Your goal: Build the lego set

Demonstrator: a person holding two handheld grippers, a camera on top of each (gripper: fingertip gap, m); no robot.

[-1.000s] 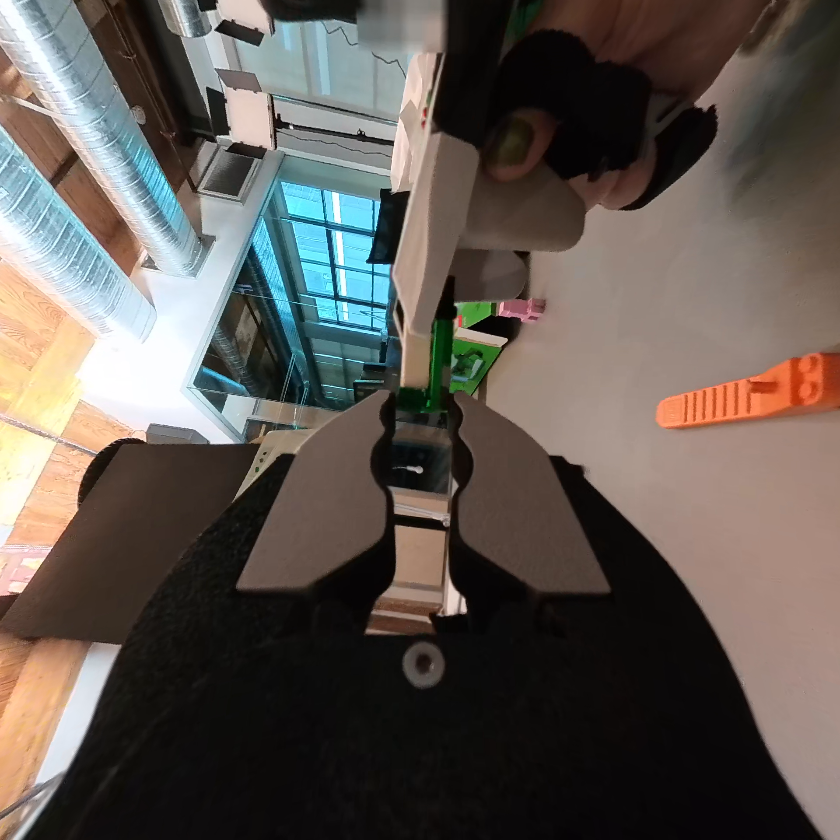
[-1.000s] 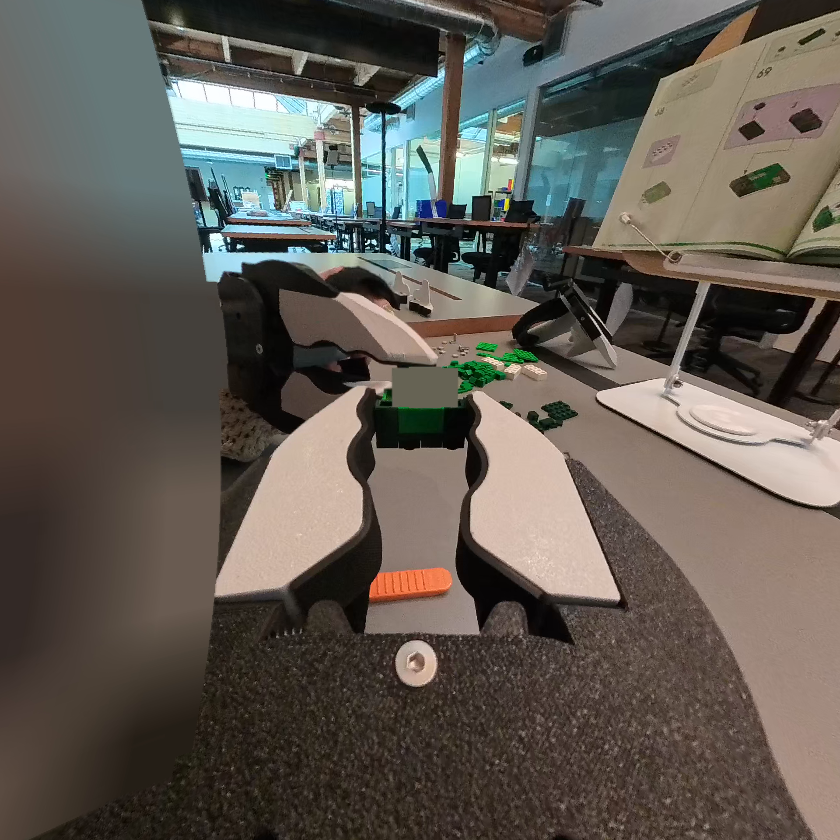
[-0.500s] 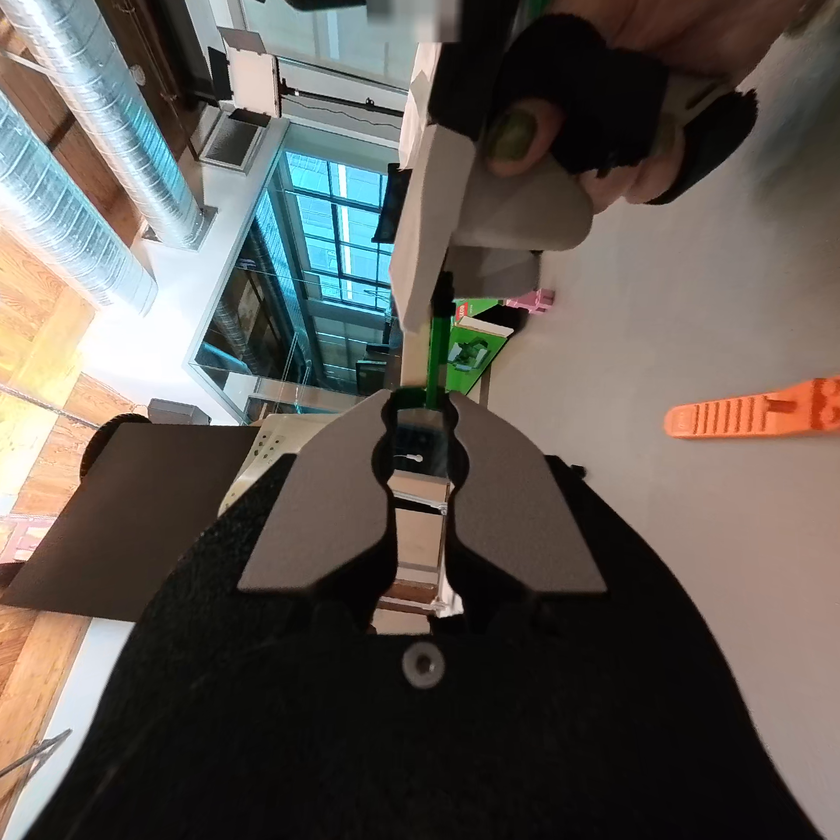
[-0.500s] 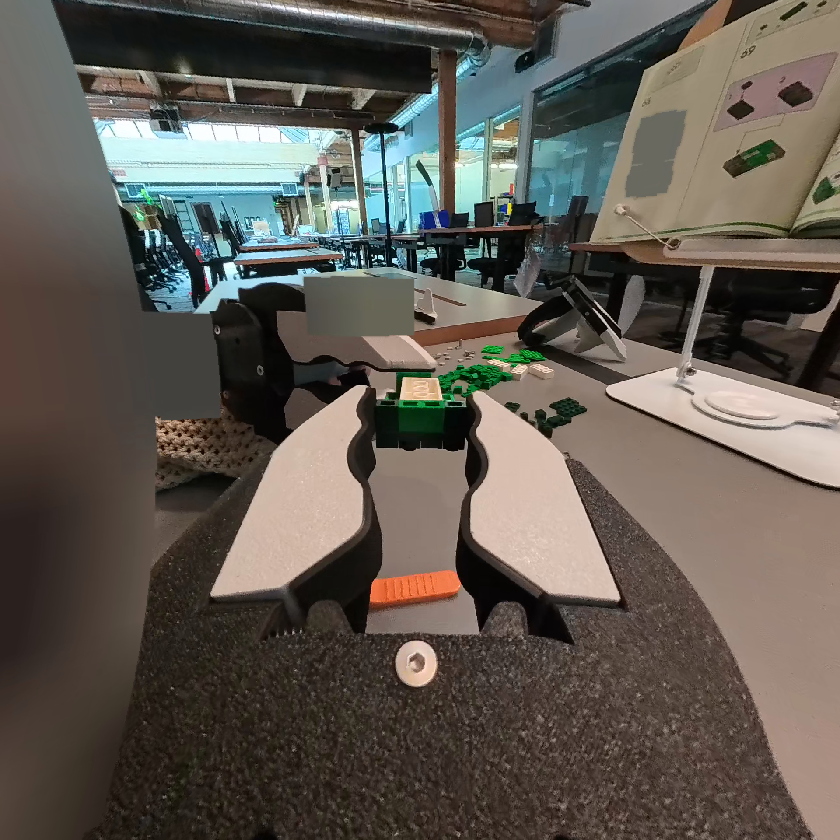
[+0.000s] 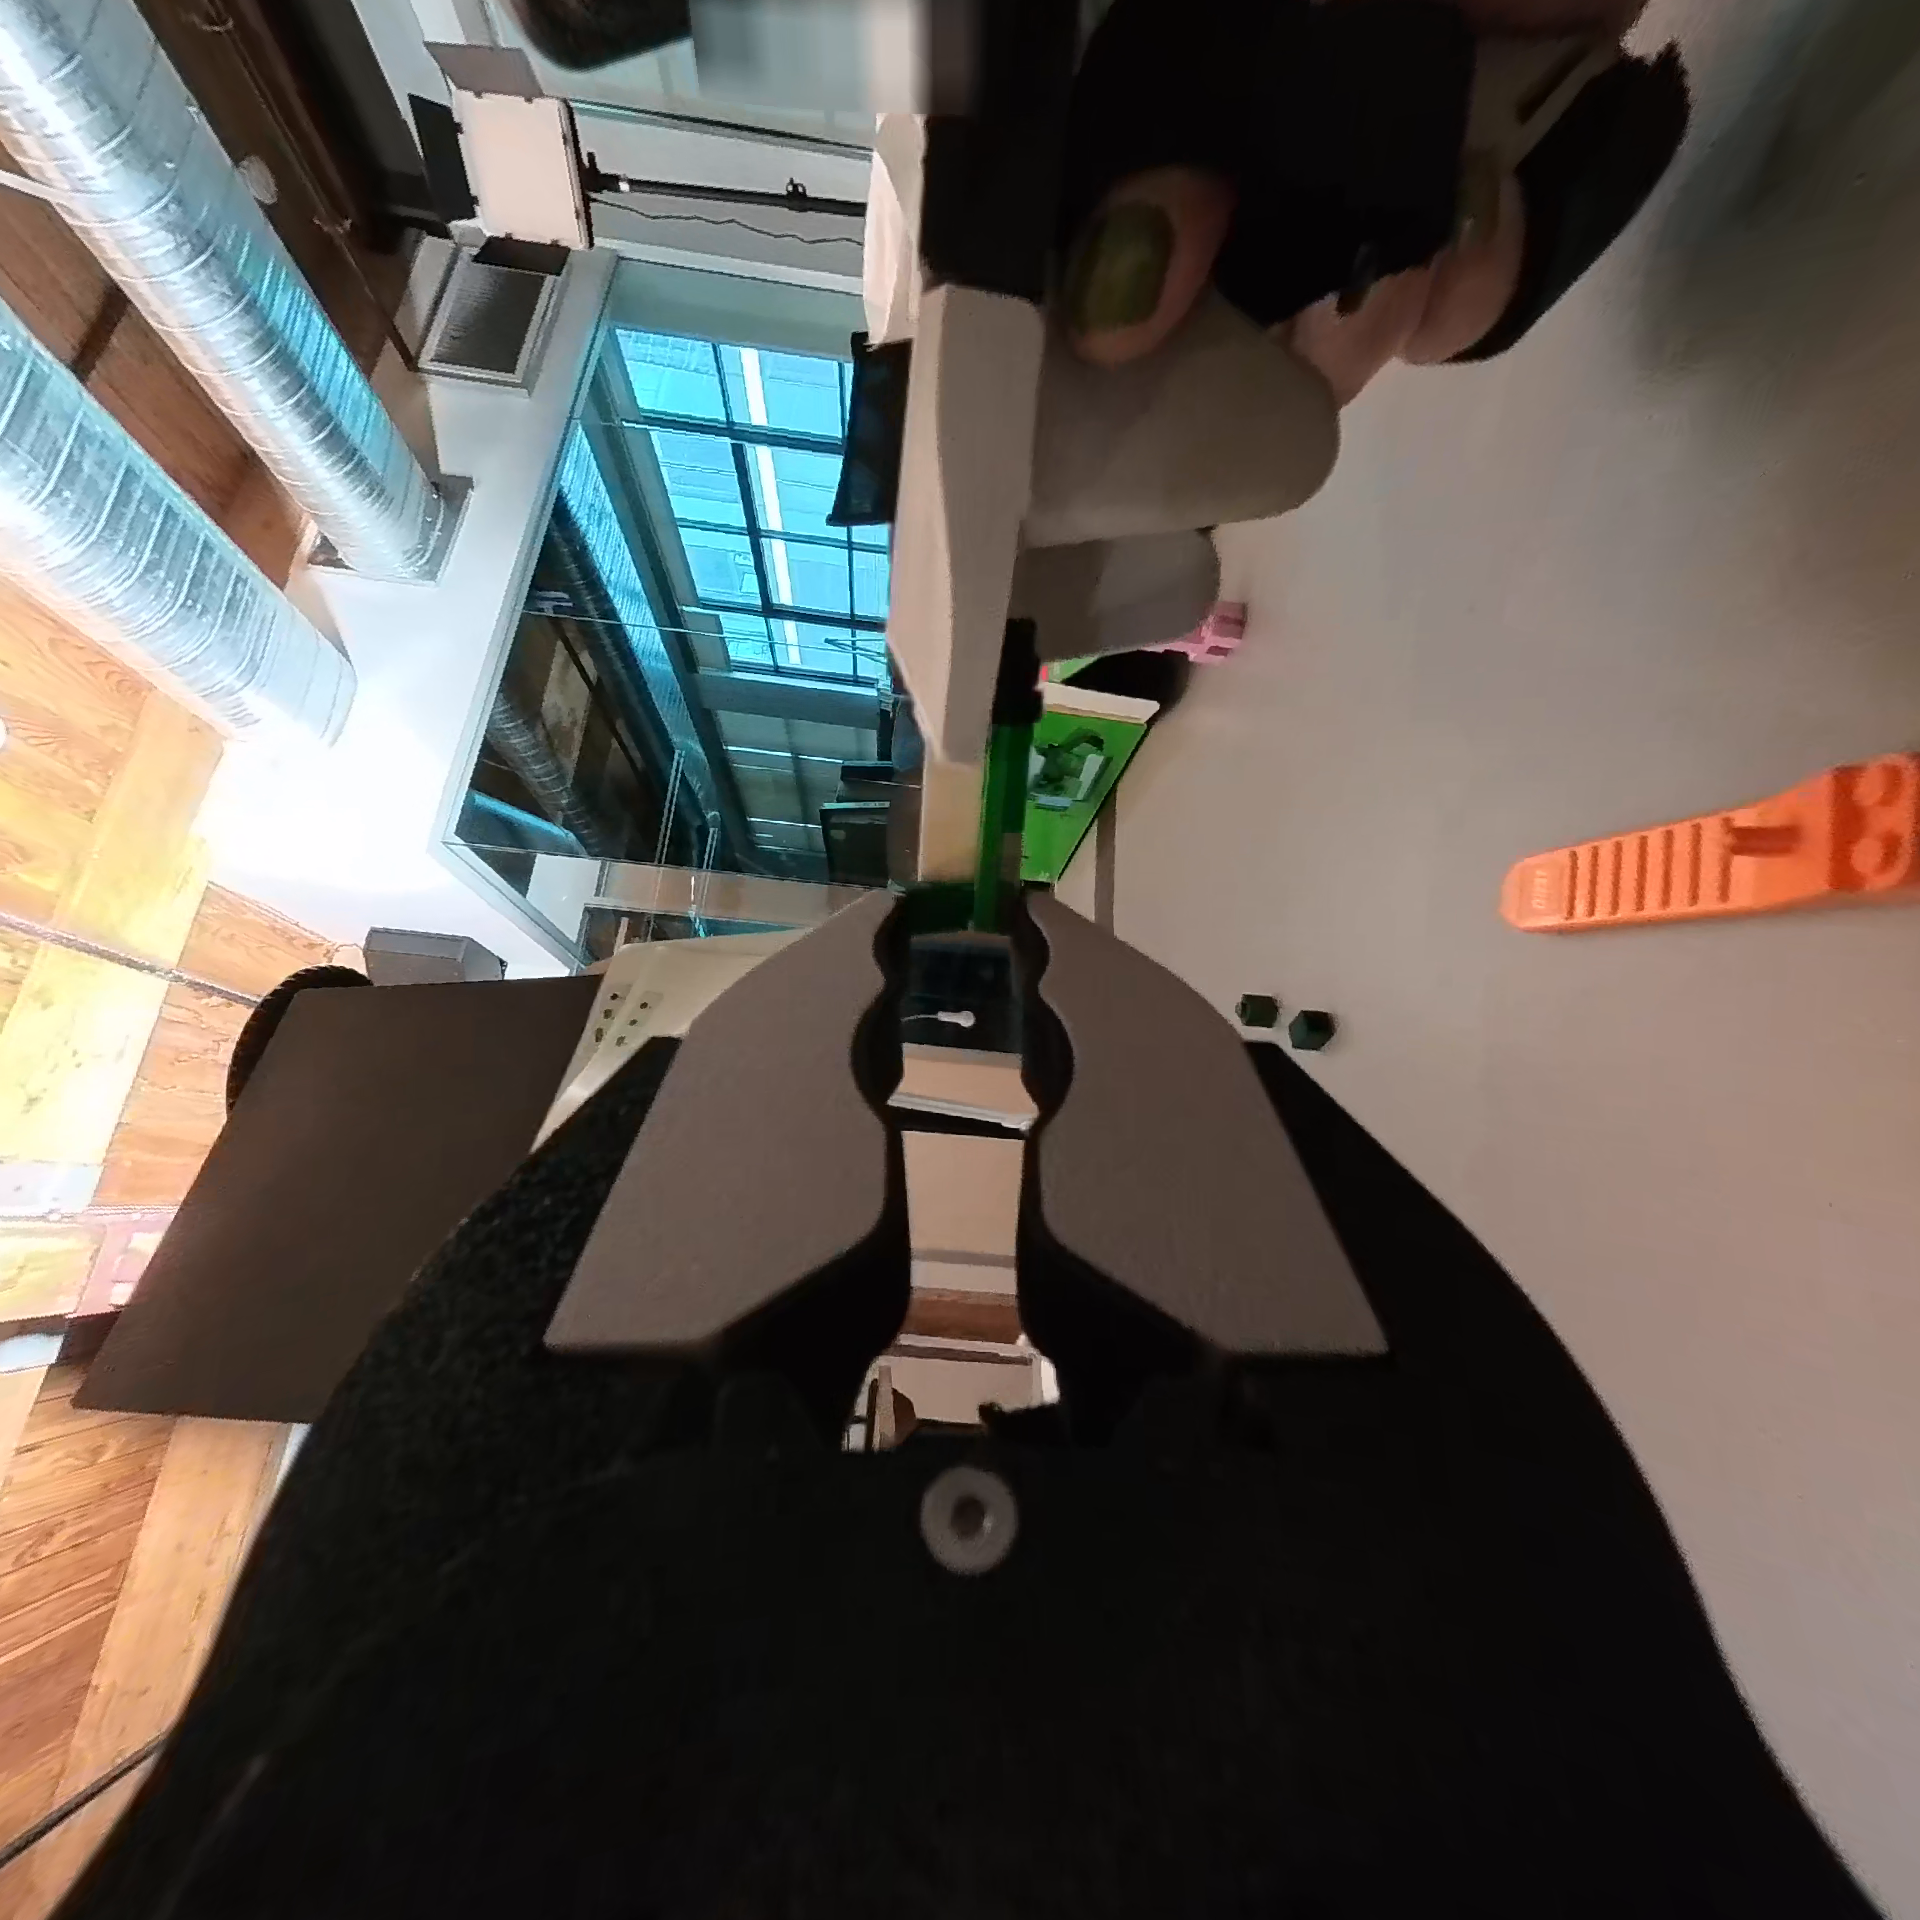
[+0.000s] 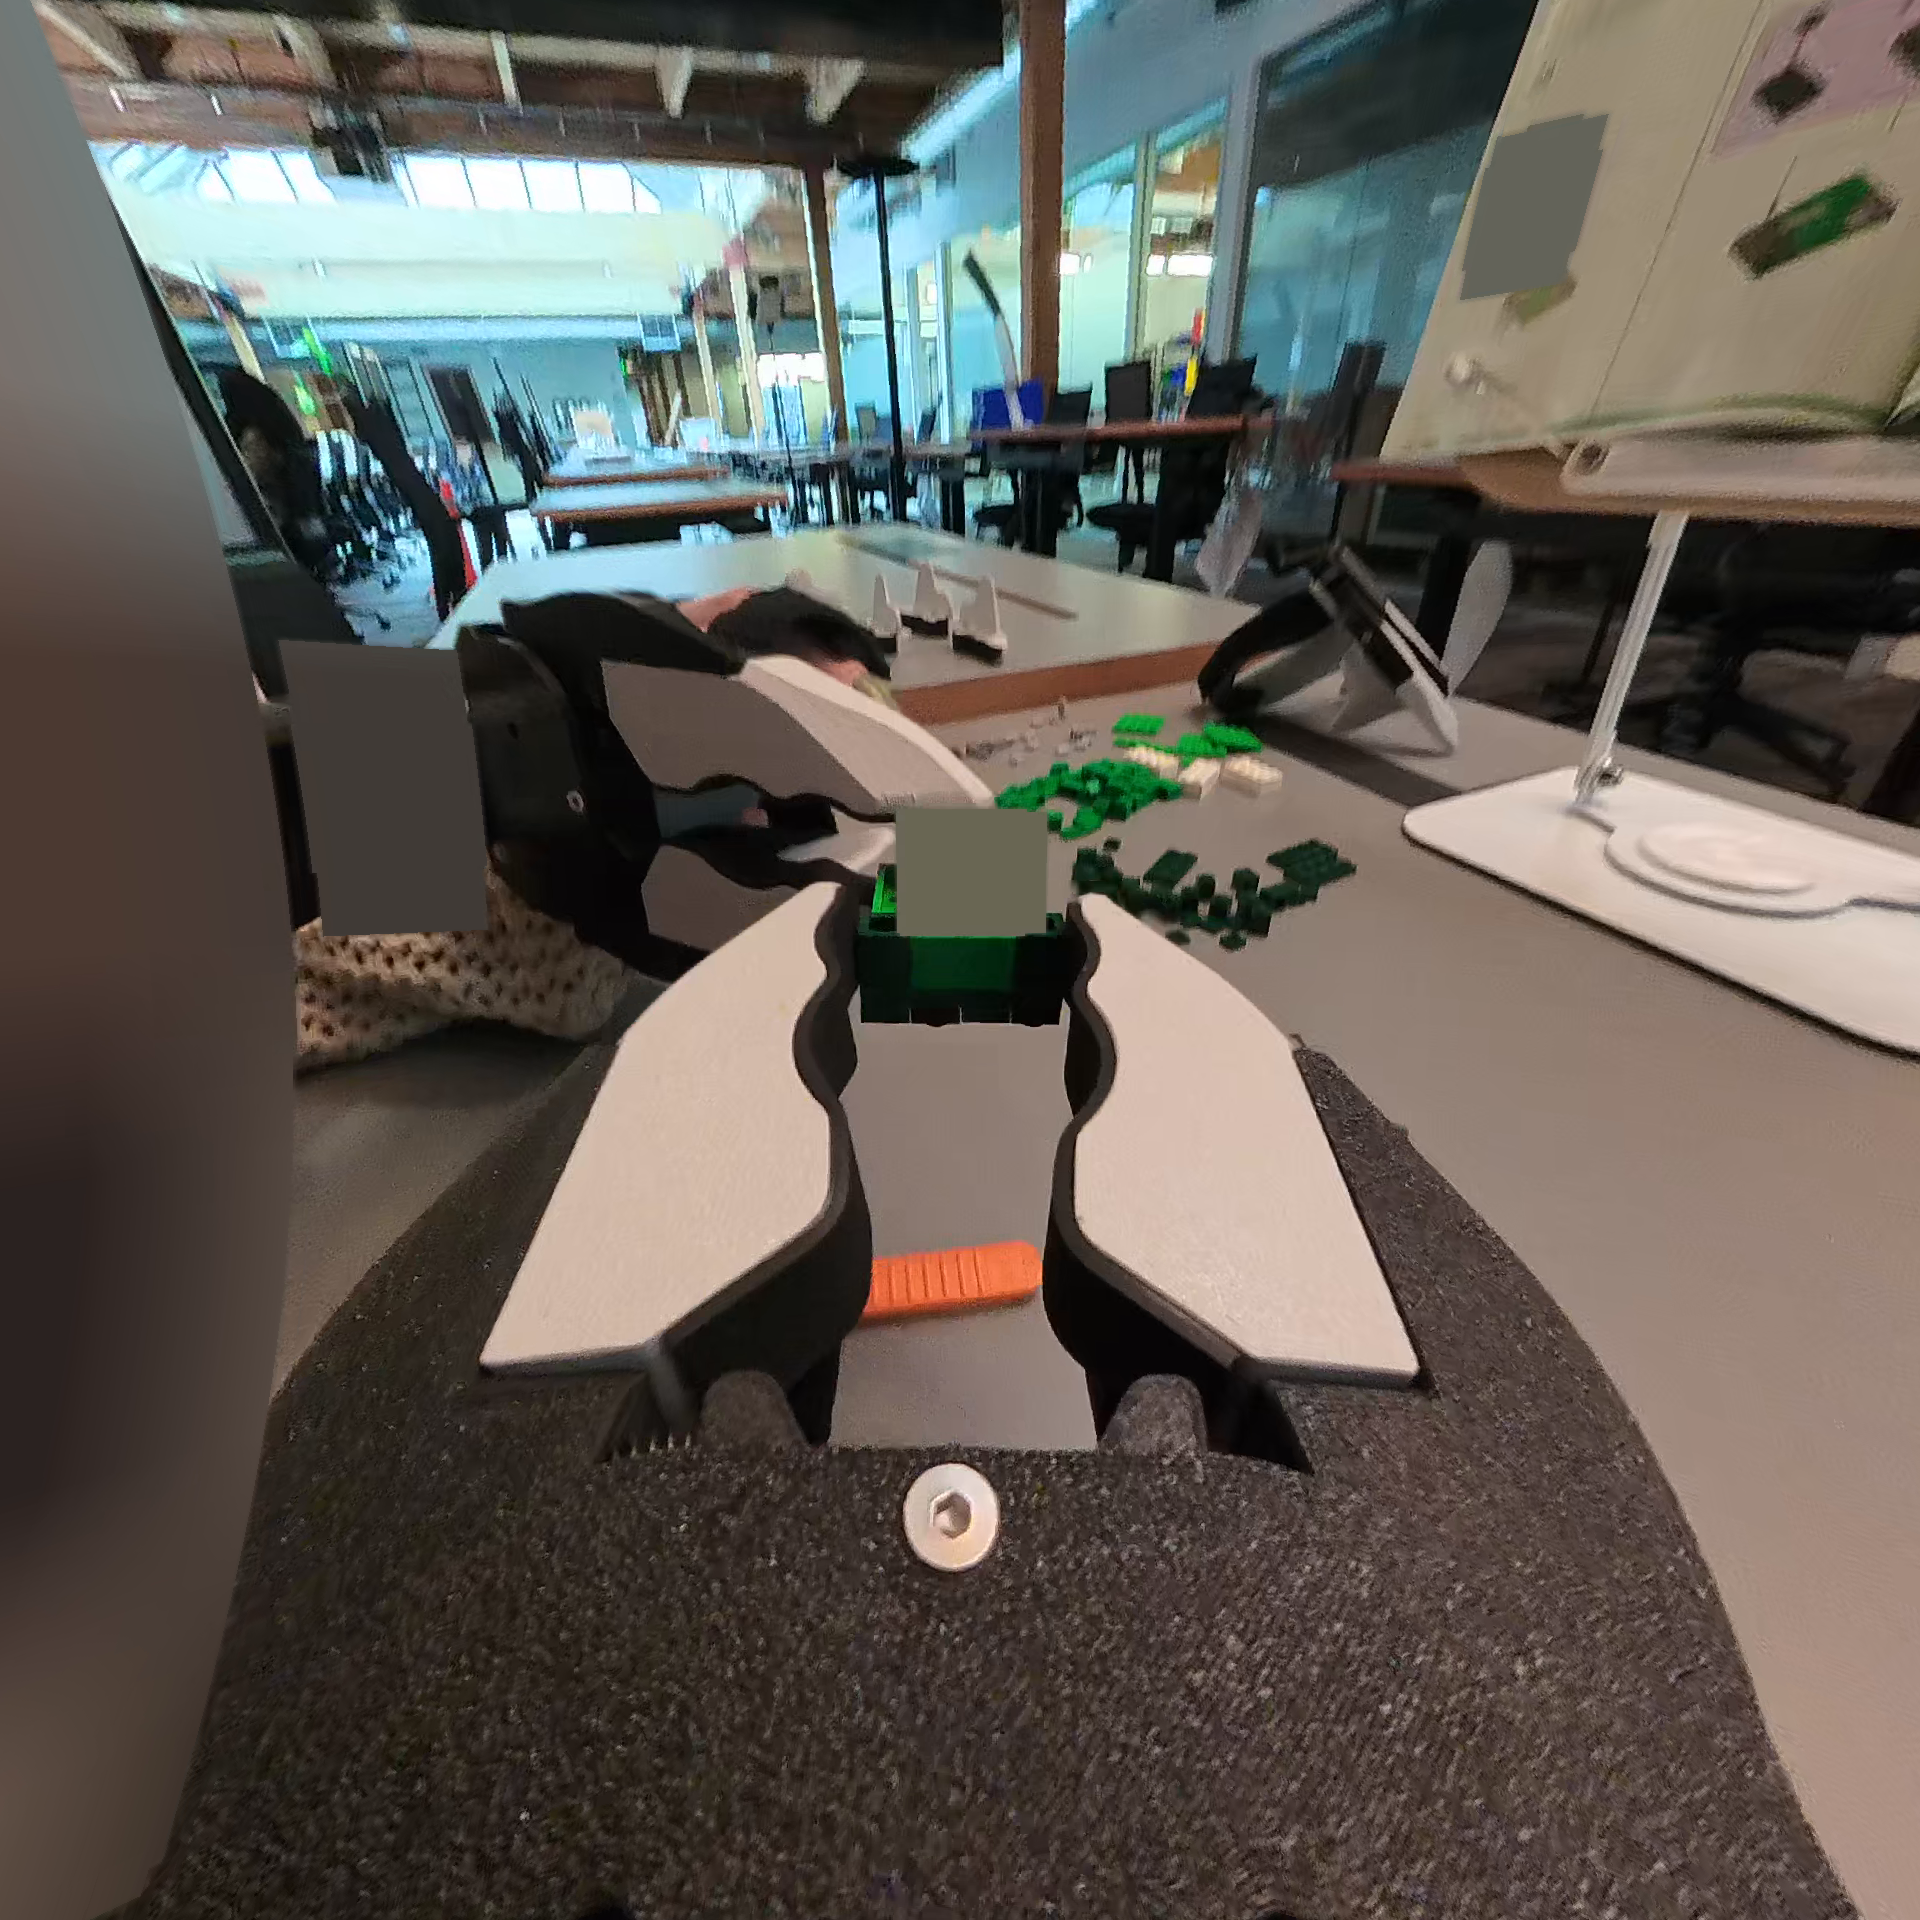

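My right gripper [image 6: 958, 925] is shut on a small green lego assembly [image 6: 956, 971] and holds it above the grey table [image 6: 1507, 1091]. My left gripper [image 5: 958, 914] is turned on its side. Its tips are closed on the far left edge of the same assembly, which shows edge-on in the left wrist view [image 5: 995, 821]. In the right wrist view the left gripper [image 6: 894, 821] comes in from the left. The top of the assembly is hidden. The right gripper's white fingers [image 5: 966, 520] and a gloved hand [image 5: 1247, 187] show at the top of the left wrist view.
An orange brick separator [image 6: 951, 1278] lies on the table under the grippers; it also shows in the left wrist view [image 5: 1714, 862]. Loose green and white bricks [image 6: 1122, 790] and dark green ones [image 6: 1216, 883] lie behind. An instruction book [image 6: 1704, 239] sits on a white stand [image 6: 1714, 873] at right. Two dark green bricks [image 5: 1283, 1018] lie nearby. My left and right fingertips are right by each other.
Both grippers stay closed on the assembly. The pair has shifted a little over the table, and the right wrist view is now blurred by motion.
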